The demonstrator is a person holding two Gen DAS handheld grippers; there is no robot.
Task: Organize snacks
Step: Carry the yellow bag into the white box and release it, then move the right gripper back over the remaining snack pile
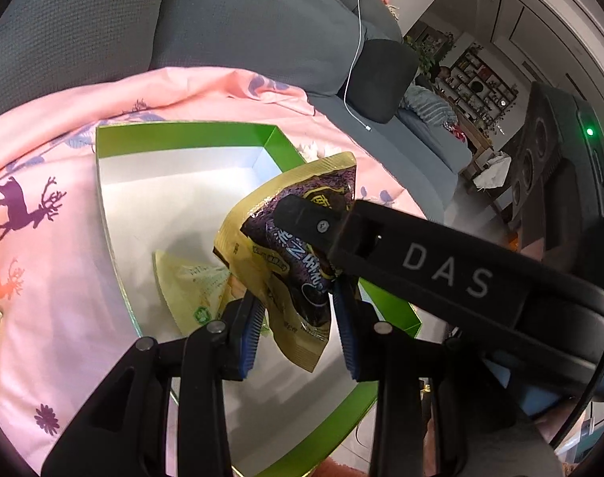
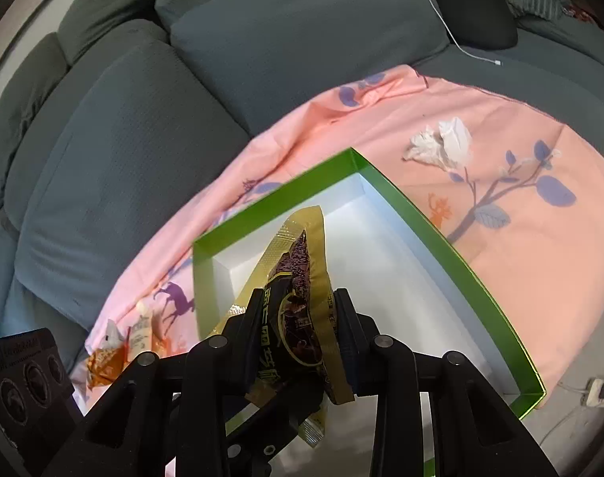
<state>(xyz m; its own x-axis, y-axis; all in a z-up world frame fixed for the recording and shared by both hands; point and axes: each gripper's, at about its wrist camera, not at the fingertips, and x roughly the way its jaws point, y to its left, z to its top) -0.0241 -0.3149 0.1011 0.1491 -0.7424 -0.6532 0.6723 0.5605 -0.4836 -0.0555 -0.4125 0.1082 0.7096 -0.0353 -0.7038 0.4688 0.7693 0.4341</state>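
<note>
A gold and dark purple snack packet (image 1: 290, 254) hangs over the green box with a white floor (image 1: 174, 135). My right gripper (image 2: 298, 342) is shut on this packet (image 2: 302, 290); its finger (image 1: 313, 218) crosses the left wrist view. My left gripper (image 1: 300, 326) is open, its blue pads on either side of the packet's lower end, not squeezing it. A pale yellow packet (image 1: 190, 290) lies flat inside the box below. The box's green rim (image 2: 421, 206) also shows in the right wrist view.
The box sits on a pink sheet with deer prints (image 1: 43, 238) over a grey sofa (image 1: 242, 20). Loose snack packets (image 2: 119, 346) lie on the sheet left of the box. A crumpled white tissue (image 2: 441, 143) lies to its right. A white cable (image 1: 355, 59) hangs over the cushion.
</note>
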